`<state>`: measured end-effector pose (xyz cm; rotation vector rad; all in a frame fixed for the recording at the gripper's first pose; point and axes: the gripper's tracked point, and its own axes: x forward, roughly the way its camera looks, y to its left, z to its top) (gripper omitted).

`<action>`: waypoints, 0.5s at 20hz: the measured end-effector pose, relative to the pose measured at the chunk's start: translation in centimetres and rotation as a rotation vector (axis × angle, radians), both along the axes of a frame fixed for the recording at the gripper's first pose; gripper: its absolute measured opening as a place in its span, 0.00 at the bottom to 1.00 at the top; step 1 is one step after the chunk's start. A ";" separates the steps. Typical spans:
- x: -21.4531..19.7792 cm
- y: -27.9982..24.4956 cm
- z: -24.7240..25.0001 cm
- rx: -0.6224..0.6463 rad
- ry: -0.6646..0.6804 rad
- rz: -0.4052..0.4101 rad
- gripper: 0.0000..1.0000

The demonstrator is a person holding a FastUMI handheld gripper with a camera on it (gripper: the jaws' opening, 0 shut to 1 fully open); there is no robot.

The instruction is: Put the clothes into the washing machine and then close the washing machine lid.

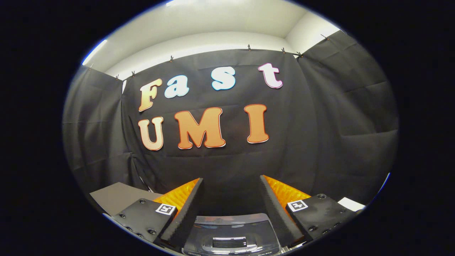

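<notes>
Nearest the lens, at the bottom centre of the frame, the tool (pixel 231 185) stands spread wide with nothing between its fingers. Low between them sits the washing machine (pixel 231 231), its dark glossy lid (pixel 229 222) lying flat and closed. Beyond hangs the black cloth wall (pixel 320 117); a grey surface (pixel 117 195) shows lower left.
</notes>
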<state>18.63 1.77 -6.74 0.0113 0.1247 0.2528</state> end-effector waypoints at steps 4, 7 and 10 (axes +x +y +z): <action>-0.3 -0.7 1.7 -0.021 -0.015 -0.002 0.98; -0.7 -1.2 2.1 -0.012 -0.012 -0.013 0.98; -0.8 -2.2 2.6 -0.008 -0.024 -0.026 0.99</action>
